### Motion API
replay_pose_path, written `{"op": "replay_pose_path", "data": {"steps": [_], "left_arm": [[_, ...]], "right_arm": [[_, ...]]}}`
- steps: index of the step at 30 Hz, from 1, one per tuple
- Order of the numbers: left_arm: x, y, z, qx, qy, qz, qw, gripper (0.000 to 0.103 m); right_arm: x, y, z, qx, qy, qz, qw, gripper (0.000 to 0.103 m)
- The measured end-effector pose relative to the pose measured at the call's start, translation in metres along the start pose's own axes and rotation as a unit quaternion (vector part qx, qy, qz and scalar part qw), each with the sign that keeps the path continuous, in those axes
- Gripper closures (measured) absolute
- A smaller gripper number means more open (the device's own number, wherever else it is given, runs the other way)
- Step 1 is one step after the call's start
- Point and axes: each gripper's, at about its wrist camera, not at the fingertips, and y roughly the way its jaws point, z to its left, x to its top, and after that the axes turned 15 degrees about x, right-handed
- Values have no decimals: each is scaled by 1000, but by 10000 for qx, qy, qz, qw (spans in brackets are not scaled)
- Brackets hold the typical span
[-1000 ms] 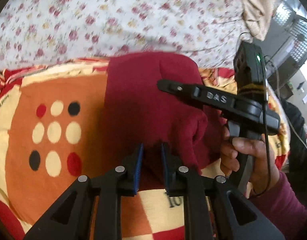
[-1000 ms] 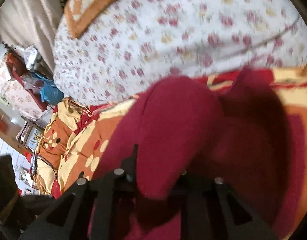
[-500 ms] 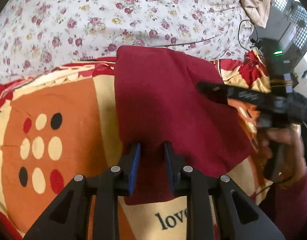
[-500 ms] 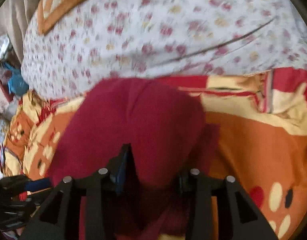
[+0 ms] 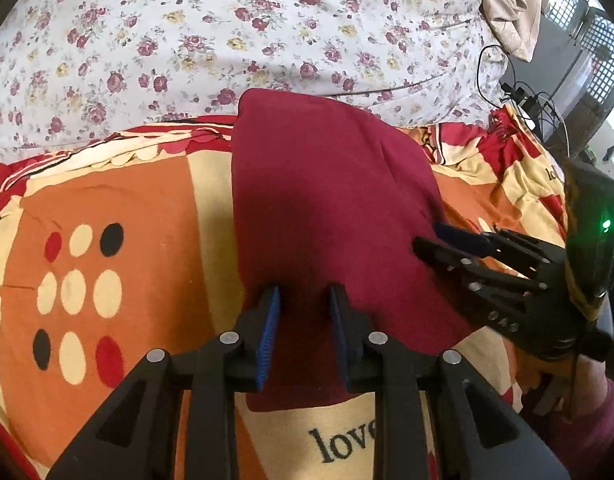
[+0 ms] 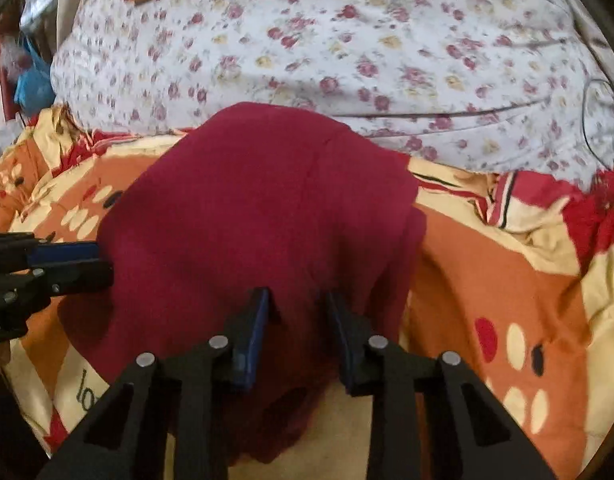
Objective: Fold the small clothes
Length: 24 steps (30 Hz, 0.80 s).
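Observation:
A maroon garment (image 5: 327,200) lies folded flat on the orange, yellow and red blanket (image 5: 147,220). My left gripper (image 5: 305,300) rests low over its near edge. The pads stand apart with flat cloth under the gap, so it is open. At the garment's right edge, my right gripper (image 5: 431,240) points in. In the right wrist view the garment (image 6: 259,208) fills the middle and the right gripper (image 6: 297,304) stands over its near part. Its jaws are closing, and cloth lies beneath the gap unpinched. The left gripper (image 6: 95,262) touches the garment's left edge.
A white floral quilt (image 5: 227,32) bulges just behind the garment. Black cables with a plug (image 5: 519,92) and beige cloth (image 5: 507,4) sit at the far right. A person's hand with a maroon sleeve (image 5: 579,384) holds the right gripper. A blue bag (image 6: 31,84) lies far left.
The bunched garment, held up by both grippers, now lies flat. The left gripper has let go. The right gripper has opened and swung down to the garment's right edge.

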Motion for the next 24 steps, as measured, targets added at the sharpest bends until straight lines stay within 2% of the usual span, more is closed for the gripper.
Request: {"op": "replay_pose_path", "data": {"steps": [4, 6, 9, 11, 12, 15, 17, 18, 19, 21, 24], "left_arm": [[1, -3, -2, 89, 20, -21, 10000, 88], [2, -4, -2, 125, 20, -38, 9999, 88], [6, -7, -1, 140, 7, -78, 9999, 88], [10, -10, 0, 144, 2, -129, 9998, 88], [12, -10, 1, 146, -6, -167, 9998, 88], [20, -8, 1, 101, 8, -196, 9998, 77], [26, -4, 1, 2, 6, -243, 9997, 74], [29, -2, 2, -78, 4, -265, 9996, 72], [32, 1, 4, -231, -20, -285, 9993, 71], [40, 8, 13, -631, -186, -309, 9974, 58], [48, 22, 23, -1036, -443, -296, 9932, 45]], "right_arm": [[1, -12, -6, 106, 275, -85, 9995, 72], [4, -21, -5, 141, 394, -228, 9989, 68], [11, -31, -9, 88, 606, -573, 9965, 54], [13, -27, -16, -14, 786, -595, 9951, 33], [13, -24, -20, -23, 854, -574, 9947, 30], [9, -7, -34, 78, 1179, -487, 9918, 26], [4, 3, -47, 268, 1491, -473, 9873, 14], [2, 5, -51, 328, 1587, -483, 9856, 12], [0, 7, -57, 452, 1710, -508, 9829, 10], [-5, 10, -67, 754, 1916, -584, 9768, 9], [-7, 14, -76, 1066, 1951, -721, 9723, 9]]}}
